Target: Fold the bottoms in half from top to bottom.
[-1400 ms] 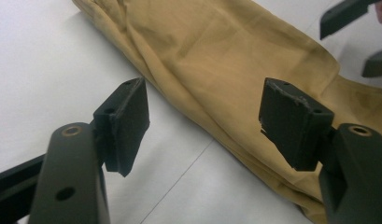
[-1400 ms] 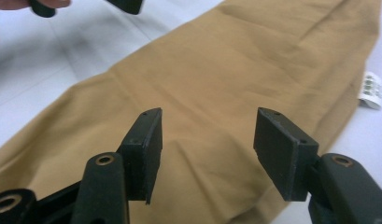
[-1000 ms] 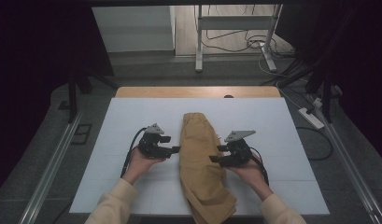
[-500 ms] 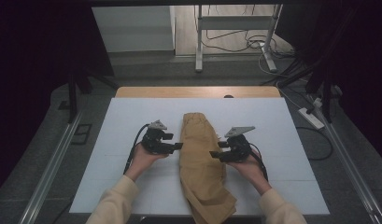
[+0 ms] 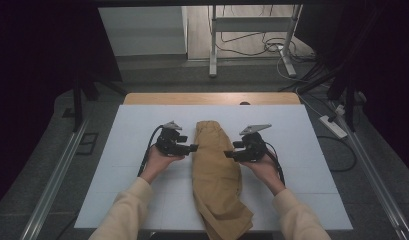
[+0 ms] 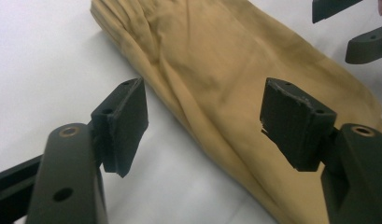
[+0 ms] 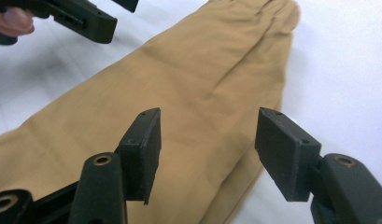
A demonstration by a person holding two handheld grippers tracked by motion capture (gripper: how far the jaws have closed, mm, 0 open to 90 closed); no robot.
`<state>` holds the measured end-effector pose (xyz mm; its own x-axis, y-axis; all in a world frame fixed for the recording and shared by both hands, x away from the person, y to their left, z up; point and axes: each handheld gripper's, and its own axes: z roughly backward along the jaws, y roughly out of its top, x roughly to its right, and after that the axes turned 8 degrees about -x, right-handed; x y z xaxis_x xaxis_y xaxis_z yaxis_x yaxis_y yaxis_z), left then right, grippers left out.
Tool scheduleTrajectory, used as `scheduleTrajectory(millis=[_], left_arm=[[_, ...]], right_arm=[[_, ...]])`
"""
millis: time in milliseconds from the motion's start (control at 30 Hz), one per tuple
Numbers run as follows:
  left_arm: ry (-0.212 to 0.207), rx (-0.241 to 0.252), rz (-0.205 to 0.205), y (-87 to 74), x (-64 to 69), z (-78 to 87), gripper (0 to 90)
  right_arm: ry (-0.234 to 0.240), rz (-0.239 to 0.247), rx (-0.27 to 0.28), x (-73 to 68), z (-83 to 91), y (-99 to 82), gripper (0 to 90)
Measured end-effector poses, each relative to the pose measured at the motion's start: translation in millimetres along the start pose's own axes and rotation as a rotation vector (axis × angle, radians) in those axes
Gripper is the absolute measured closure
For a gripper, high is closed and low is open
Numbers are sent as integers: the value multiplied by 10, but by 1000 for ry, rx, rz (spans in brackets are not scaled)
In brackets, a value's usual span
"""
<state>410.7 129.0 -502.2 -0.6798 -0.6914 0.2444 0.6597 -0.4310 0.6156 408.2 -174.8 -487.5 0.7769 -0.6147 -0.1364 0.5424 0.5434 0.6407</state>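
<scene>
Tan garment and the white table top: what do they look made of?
Tan garment: looks like woven cotton, twill-like, matte; soft creases and gathered folds at one end in the left gripper view. White table top: probably laminate or painted board, smooth with a faint sheen; a bare wood-coloured strip shows at the far edge.

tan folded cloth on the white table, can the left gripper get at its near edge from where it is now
Probably yes. The left gripper sits right beside the tan folded cloth with its jaws open and nothing between them; in the left gripper view only bare white table separates the pads from the cloth's edge.
</scene>
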Motion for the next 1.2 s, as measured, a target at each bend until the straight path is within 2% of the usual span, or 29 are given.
scheduleTrajectory(millis=[300, 767, 1200], left_arm=[[8, -11, 13, 133, -69, -106, 317], [18, -23, 60, 215, -234, -295, 317], [26, -37, 74, 302, -307, -423, 315]], right_arm=[[-22, -38, -6, 165, -145, 153, 411], [-25, -89, -14, 383, -413, 321, 413], [-38, -127, -14, 522, -597, 411, 414]])
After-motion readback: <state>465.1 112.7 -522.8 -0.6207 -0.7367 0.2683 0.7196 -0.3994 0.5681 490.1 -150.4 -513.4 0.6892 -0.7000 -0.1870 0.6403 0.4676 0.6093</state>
